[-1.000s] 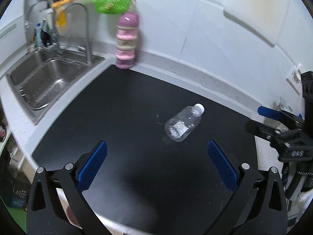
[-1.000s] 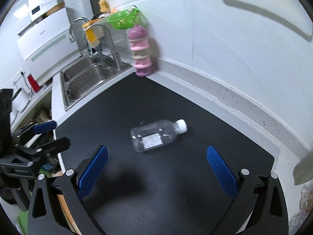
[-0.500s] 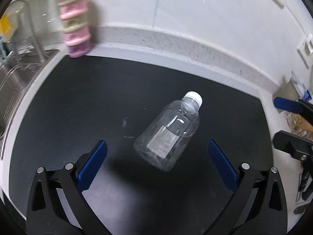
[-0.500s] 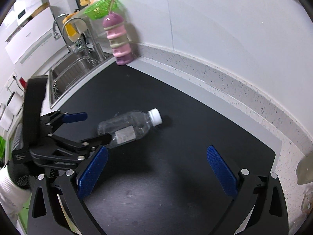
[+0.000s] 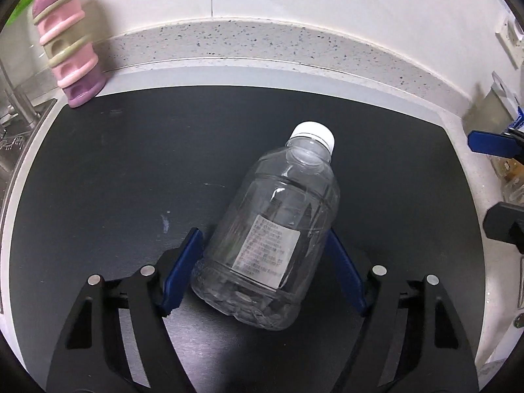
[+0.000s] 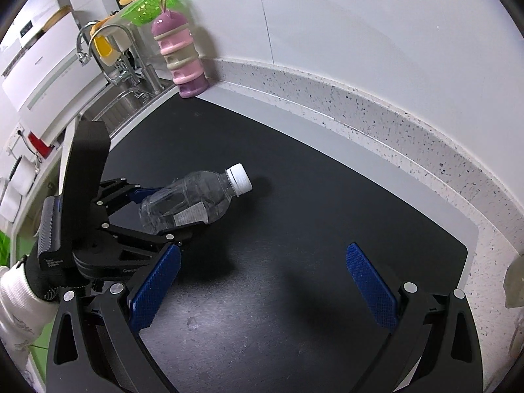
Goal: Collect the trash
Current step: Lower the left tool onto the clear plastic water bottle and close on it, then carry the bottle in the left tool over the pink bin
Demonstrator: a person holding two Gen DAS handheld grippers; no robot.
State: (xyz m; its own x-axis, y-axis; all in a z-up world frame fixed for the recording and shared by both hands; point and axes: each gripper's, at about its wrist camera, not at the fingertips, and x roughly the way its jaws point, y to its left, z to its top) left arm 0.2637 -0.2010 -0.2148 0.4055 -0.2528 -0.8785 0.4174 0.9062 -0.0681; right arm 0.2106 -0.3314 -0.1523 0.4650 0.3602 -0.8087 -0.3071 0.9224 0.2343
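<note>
A clear empty plastic bottle (image 5: 275,239) with a white cap lies on the black counter mat (image 5: 131,170), cap pointing away toward the wall. My left gripper (image 5: 262,268) has its blue pads (image 5: 183,271) pressed on both sides of the bottle's lower body. In the right wrist view the same bottle (image 6: 193,199) sits in the left gripper (image 6: 163,209) at mid left. My right gripper (image 6: 262,281) is open and empty above the mat, to the right of the bottle.
A pink and purple stacked container (image 5: 70,49) stands by the wall at the mat's far left corner; it also shows in the right wrist view (image 6: 180,52). A steel sink (image 6: 121,101) with a faucet lies left of it. Clutter (image 5: 504,163) sits at the counter's right edge.
My left gripper moved forward over the mat to the bottle and closed its pads on the bottle's body. My right gripper stayed open and shifted slightly.
</note>
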